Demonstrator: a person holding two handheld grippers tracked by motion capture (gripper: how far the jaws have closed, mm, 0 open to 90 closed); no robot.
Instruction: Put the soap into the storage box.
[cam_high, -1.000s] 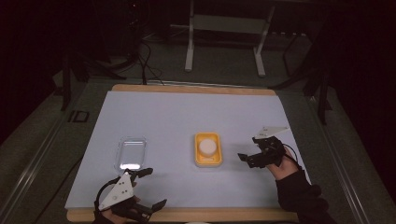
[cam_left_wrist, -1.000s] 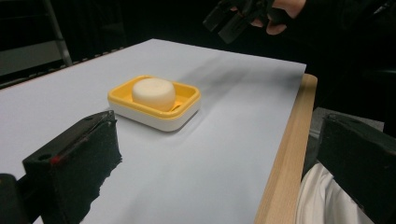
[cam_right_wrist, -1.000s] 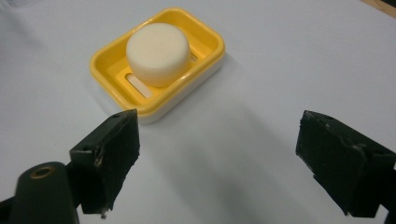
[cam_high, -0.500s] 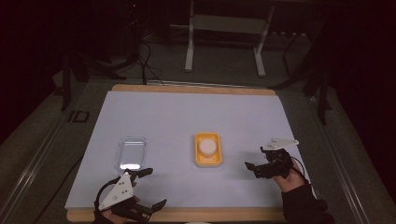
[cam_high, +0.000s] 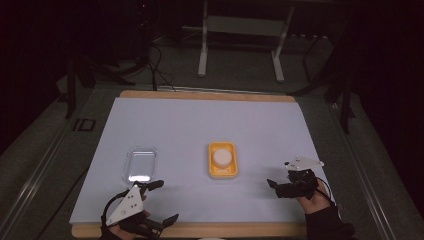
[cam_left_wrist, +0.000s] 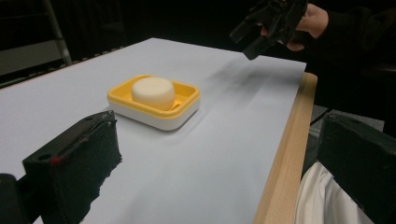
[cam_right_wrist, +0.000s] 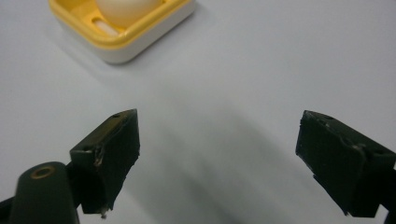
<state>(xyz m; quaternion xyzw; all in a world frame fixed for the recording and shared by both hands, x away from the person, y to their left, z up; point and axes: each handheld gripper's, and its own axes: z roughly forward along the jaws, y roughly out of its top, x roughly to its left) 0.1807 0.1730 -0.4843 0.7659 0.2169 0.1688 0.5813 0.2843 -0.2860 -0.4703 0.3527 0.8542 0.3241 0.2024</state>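
Note:
A yellow soap dish sits mid-table with a round white soap in it. To its left lies a clear plastic lid. Near the front edge my left gripper stands open and empty, just below the lid. In the left gripper view the dish and soap lie ahead between my wide jaws. My right gripper is open, low over the table to the right of the dish, jaws pointing left. Its own view has the dish ahead at upper left, with the gripper empty.
A white sheet covers the table, edged by a wooden board along the front. The other hand's gripper hangs over the table's far corner in the left gripper view. Metal stand legs rise behind the table.
My right gripper has drawn back toward the table's front edge and sunk lower, still open. The left gripper, dish and lid have kept still.

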